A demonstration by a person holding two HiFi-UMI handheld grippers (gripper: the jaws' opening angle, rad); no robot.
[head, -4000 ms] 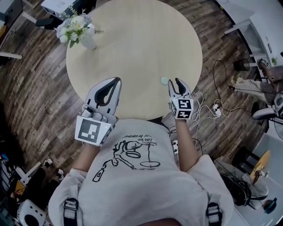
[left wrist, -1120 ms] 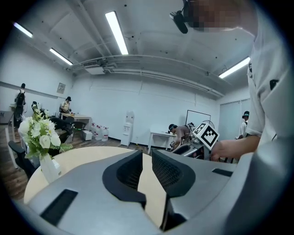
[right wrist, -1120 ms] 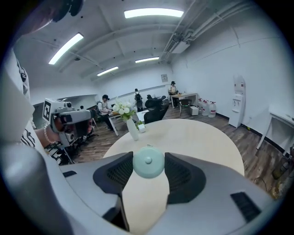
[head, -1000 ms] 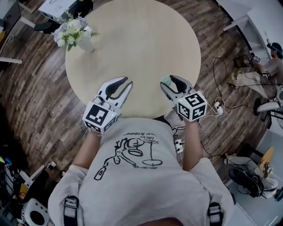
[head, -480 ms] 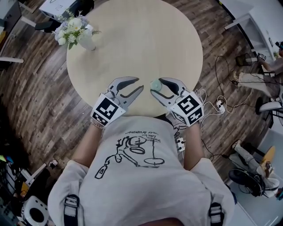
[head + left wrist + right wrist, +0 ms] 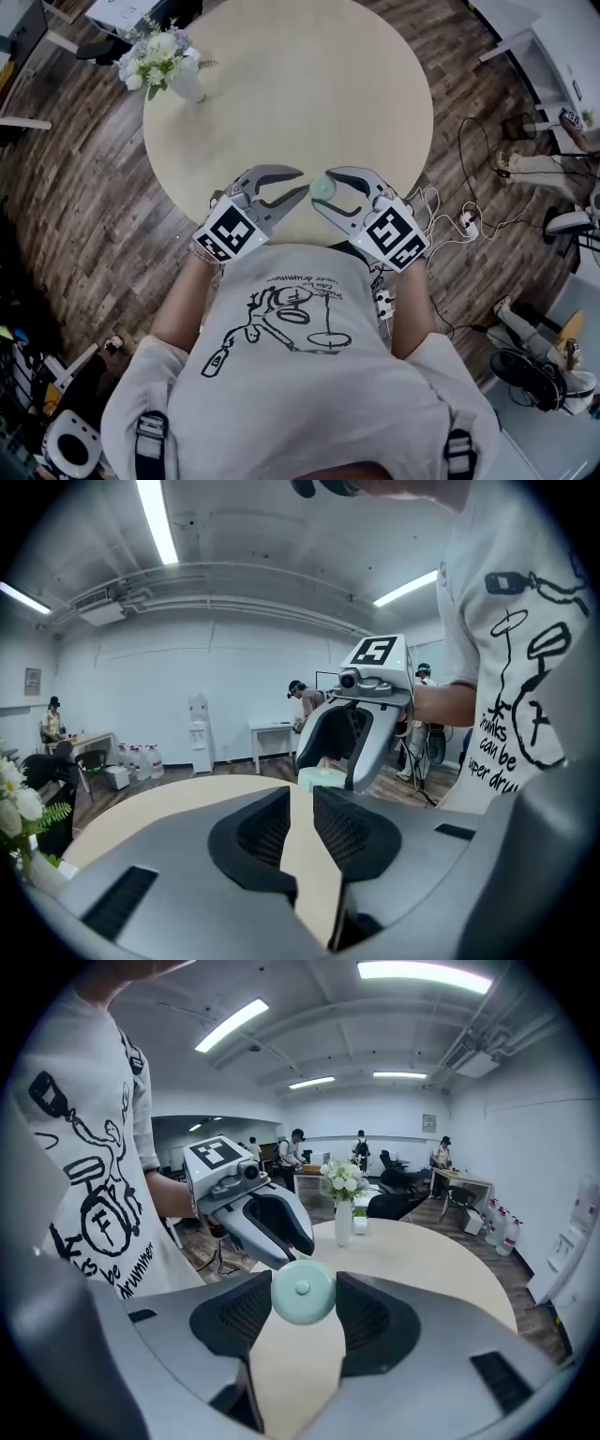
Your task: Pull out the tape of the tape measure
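Two grippers meet over the tabletop's point(image 6: 281, 84) near edge. The right gripper's point(image 6: 330, 192) fingers clamp the mint tape measure point(image 6: 302, 1291). The left gripper's point(image 6: 300, 183) fingers, slightly apart and empty, sit just beside it. If they miss the tape's tab, they'd likely pinch only the case.

Head view: from overhead, steeply down onto the table point(image 6: 300, 84), shirt point(image 6: 300, 375) at 6 o'clock. Left gripper view: low, close along the jaws, facing the right gripper point(image 6: 330, 772) at 1 o'clock. Right gripper view: opposite way, toward the left gripper point(image 6: 295, 1241) at 11 o'clock. Shared by all: table, tape measure point(image 6: 323, 185), flowers point(image 6: 159, 56).
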